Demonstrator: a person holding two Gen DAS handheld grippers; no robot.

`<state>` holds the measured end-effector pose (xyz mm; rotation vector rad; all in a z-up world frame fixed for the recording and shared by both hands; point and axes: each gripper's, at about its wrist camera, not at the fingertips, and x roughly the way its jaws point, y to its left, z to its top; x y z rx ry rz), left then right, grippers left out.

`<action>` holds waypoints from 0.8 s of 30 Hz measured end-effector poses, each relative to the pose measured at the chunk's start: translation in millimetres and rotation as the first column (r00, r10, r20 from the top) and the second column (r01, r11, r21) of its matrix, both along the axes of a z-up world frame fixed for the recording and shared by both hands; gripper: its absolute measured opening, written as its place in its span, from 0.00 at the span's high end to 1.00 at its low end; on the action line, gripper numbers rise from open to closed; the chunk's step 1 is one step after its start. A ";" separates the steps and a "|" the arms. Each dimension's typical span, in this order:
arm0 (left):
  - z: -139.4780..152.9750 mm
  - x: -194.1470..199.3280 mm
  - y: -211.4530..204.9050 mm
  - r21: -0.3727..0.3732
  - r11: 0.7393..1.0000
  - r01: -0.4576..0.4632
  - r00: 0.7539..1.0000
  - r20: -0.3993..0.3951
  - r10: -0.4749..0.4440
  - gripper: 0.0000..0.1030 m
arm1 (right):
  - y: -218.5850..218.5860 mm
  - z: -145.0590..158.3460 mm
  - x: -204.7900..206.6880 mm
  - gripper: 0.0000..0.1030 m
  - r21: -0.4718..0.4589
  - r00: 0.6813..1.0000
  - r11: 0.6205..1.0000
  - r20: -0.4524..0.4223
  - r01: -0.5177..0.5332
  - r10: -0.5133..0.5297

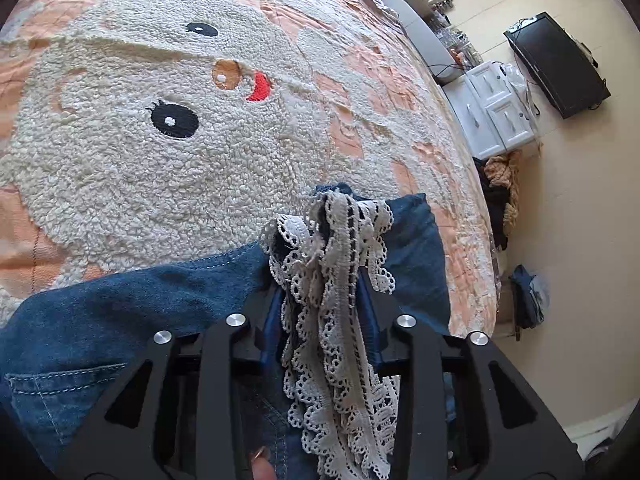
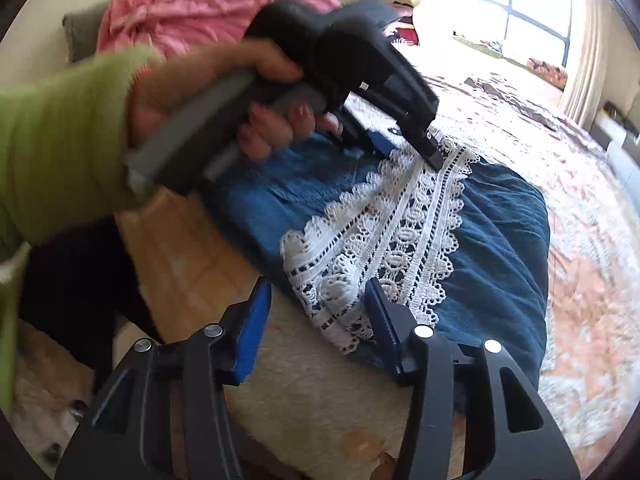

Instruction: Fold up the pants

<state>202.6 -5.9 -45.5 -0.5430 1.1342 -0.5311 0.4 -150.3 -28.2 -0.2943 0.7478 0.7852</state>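
Note:
Blue denim pants (image 2: 500, 240) with a white lace hem (image 2: 400, 232) lie on the bed. In the left wrist view the lace hem (image 1: 340, 320) is bunched up between the fingers of my left gripper (image 1: 320, 280), which is shut on it above the denim (image 1: 100, 308). The right wrist view shows that left gripper (image 2: 408, 150) in a hand (image 2: 224, 92) with a green sleeve, its tip on the far end of the lace. My right gripper (image 2: 318, 300) stands open at the near end of the lace, with the lace corner lying between its blue pads (image 2: 256, 312), untouched.
The bed carries a peach cover with a fluffy cream animal face (image 1: 160, 140). Beside the bed stand a white cabinet (image 1: 496, 112), a black screen (image 1: 556, 64) and a heap of clothes (image 1: 504, 184). A pink blanket (image 2: 192, 12) lies at the bed's head, and a window (image 2: 520, 8) is behind.

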 end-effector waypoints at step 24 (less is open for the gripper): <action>-6.3 -111.3 -1.8 -0.104 0.992 0.072 0.994 -0.077 -0.081 0.96 | -43.9 12.0 13.1 0.91 0.021 0.993 1.000 -0.115 0.011 -0.009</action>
